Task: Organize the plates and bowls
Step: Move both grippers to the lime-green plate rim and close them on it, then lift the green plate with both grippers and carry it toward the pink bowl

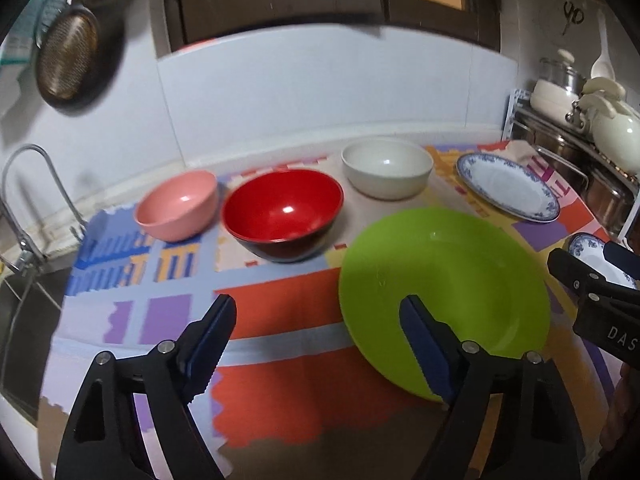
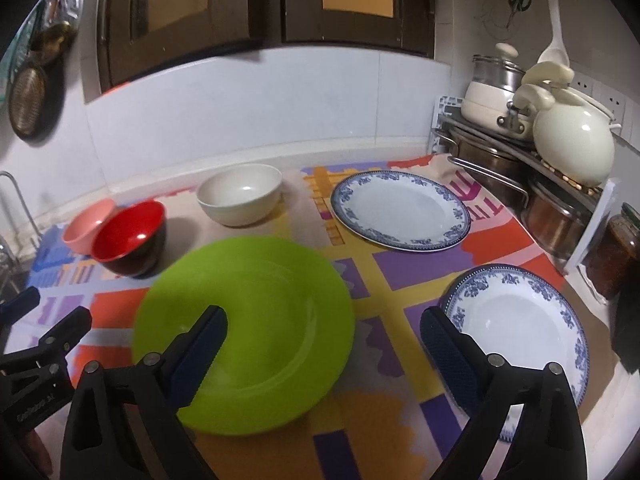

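Kitchen bench (image 2: 384, 280): nothing is stacked yet. Three bowls (image 1: 282, 214) are lined up at the back, three plates (image 2: 244, 332) are spread apart in front. Left claw (image 1: 318, 344) and right claw (image 2: 322, 350) are held apart, empty.

A home kitchen: a sink faucet (image 1: 24, 200), tiled wall, stacked pots (image 2: 520, 92) on a rack, hanging strainer (image 1: 66, 60).

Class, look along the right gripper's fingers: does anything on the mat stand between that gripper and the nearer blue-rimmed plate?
Nothing visible does. The right gripper is open and empty, and the near plate lies just beyond its right finger with only bare mat between. The green plate lies off to the left.
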`<state>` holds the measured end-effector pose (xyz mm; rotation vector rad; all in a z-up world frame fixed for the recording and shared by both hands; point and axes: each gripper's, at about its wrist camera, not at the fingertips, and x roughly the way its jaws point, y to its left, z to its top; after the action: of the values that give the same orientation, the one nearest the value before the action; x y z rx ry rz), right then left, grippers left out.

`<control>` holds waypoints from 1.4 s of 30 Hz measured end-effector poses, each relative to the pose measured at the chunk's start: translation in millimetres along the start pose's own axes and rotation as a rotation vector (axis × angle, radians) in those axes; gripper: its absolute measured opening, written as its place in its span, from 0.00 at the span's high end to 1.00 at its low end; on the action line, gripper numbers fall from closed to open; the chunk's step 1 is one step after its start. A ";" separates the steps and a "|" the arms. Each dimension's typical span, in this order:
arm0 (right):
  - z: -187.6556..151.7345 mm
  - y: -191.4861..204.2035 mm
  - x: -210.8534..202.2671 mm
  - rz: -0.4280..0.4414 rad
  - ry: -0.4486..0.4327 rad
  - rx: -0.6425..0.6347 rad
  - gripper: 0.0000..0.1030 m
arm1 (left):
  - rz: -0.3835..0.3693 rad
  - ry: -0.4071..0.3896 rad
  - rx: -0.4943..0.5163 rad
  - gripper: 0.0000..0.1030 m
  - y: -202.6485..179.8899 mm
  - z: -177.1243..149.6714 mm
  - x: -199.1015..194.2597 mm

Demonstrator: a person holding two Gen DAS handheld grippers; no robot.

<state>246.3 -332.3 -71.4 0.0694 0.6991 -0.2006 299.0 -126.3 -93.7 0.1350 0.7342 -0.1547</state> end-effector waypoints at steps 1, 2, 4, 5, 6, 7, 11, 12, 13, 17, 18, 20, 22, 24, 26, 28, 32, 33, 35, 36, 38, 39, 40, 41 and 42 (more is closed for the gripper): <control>0.1 -0.8 5.1 -0.005 0.004 -0.003 0.05 | -0.002 0.008 -0.001 0.18 -0.9 1.0 5.2; 0.9 -2.6 12.4 -0.005 0.011 -0.002 0.05 | -0.007 0.021 -0.001 0.19 -2.9 1.8 12.0; 1.5 -6.1 22.6 -0.004 0.020 0.008 0.06 | -0.008 0.036 -0.004 0.21 -5.6 3.8 24.0; 1.9 -8.9 30.0 0.000 0.025 0.015 0.09 | -0.011 0.044 -0.006 0.21 -7.4 4.8 30.6; 1.8 -11.0 36.1 0.001 0.036 0.020 0.10 | -0.017 0.050 -0.007 0.21 -8.2 5.4 35.4; 1.4 -12.8 44.0 0.005 0.052 0.025 0.12 | -0.022 0.056 -0.007 0.23 -9.6 6.1 39.8; -0.3 -18.8 65.6 0.033 0.094 0.042 0.16 | -0.052 0.088 -0.004 0.29 -13.6 6.0 54.3; -0.6 -19.7 70.2 0.038 0.103 0.045 0.17 | -0.056 0.098 -0.005 0.30 -14.6 6.1 58.0; -0.7 -20.3 73.6 0.037 0.109 0.045 0.17 | -0.058 0.106 -0.004 0.32 -15.0 5.9 60.7; -0.7 -21.5 86.4 0.038 0.140 0.038 0.24 | -0.067 0.133 -0.004 0.38 -16.9 6.2 72.2; -0.6 -21.3 89.1 0.044 0.148 0.038 0.25 | -0.075 0.141 -0.007 0.39 -17.2 6.6 74.6; -0.5 -20.9 94.5 0.056 0.166 0.040 0.28 | -0.085 0.154 -0.016 0.42 -18.2 7.2 77.8; -0.5 -21.2 98.6 0.066 0.179 0.045 0.31 | -0.095 0.167 -0.024 0.46 -18.8 8.3 80.8; -0.6 -22.1 102.0 0.070 0.192 0.049 0.34 | -0.104 0.179 -0.025 0.46 -20.2 8.8 84.2; -0.9 -22.9 104.1 0.075 0.201 0.052 0.36 | -0.116 0.189 -0.024 0.52 -20.5 8.3 85.7; -0.8 -23.1 106.3 0.080 0.209 0.054 0.38 | -0.124 0.198 -0.024 0.53 -20.5 7.9 86.8; -1.4 -24.0 110.3 0.089 0.234 0.065 0.44 | -0.118 0.205 -0.021 0.55 -21.4 8.0 88.8; -1.8 -23.5 111.6 0.095 0.241 0.065 0.45 | -0.118 0.206 -0.020 0.56 -21.2 8.0 89.2; -2.7 -23.1 113.3 0.097 0.249 0.060 0.48 | -0.113 0.210 -0.018 0.59 -20.8 7.7 90.5; -3.1 -22.4 113.9 0.095 0.251 0.056 0.49 | -0.111 0.210 -0.016 0.60 -20.5 7.5 91.1; -3.2 -21.9 113.9 0.098 0.250 0.052 0.54 | -0.114 0.207 -0.019 0.60 -20.0 7.2 91.2; -3.0 -20.8 113.7 0.102 0.250 0.046 0.56 | -0.117 0.208 -0.027 0.60 -19.0 7.1 91.4; -2.7 -19.8 113.5 0.100 0.250 0.039 0.56 | -0.116 0.209 -0.030 0.60 -19.0 7.4 91.5; -2.7 -20.0 113.4 0.097 0.251 0.039 0.56 | -0.113 0.209 -0.030 0.61 -19.7 8.0 91.5; -2.8 -20.1 113.5 0.098 0.253 0.042 0.56 | -0.110 0.211 -0.030 0.61 -19.8 8.1 91.6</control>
<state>325.2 -369.8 -146.7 0.1709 0.9411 -0.1136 367.7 -155.6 -150.9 0.0835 0.9542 -0.2364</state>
